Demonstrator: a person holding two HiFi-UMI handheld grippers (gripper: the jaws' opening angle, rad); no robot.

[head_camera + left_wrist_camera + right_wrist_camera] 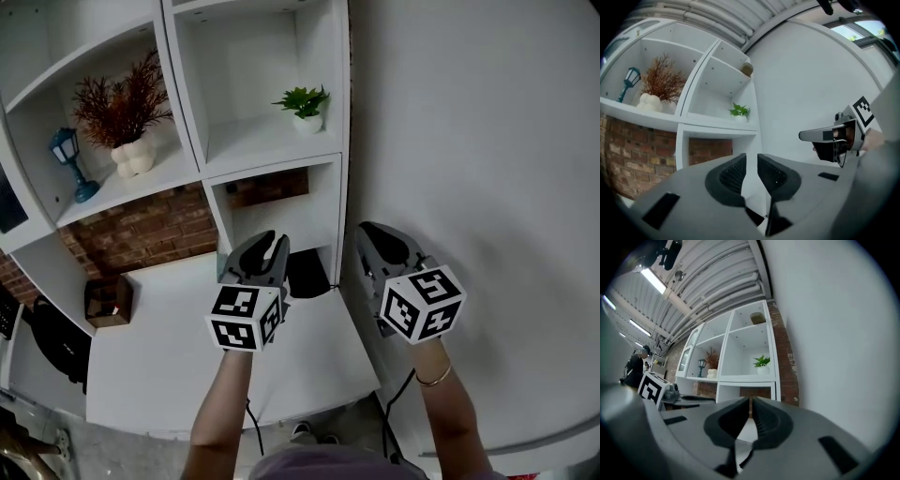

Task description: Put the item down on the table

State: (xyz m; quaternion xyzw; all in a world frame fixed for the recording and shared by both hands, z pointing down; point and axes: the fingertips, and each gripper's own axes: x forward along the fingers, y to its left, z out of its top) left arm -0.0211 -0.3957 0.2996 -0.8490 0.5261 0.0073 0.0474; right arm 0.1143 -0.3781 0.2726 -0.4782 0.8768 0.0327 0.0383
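Note:
Neither gripper holds anything. My left gripper [272, 246] hovers over the white table [159, 366] in the head view. In the left gripper view its dark ribbed pads [732, 174] stand a narrow gap apart with nothing between them. My right gripper [373, 232] is beside it to the right, close to the white wall [487, 169]. In the right gripper view its jaws [751, 404] meet at the tips, empty. A flat black object [307, 274] lies on the table just past the left gripper, at the foot of the shelf.
A white shelf unit [192, 103] stands behind the table, holding a small green plant [303, 105], a reddish plant in a white vase [127, 122] and a blue lantern [70, 159]. A brown box [108, 300] sits at the table's left end. A dark bag [56, 339] lies beyond that edge.

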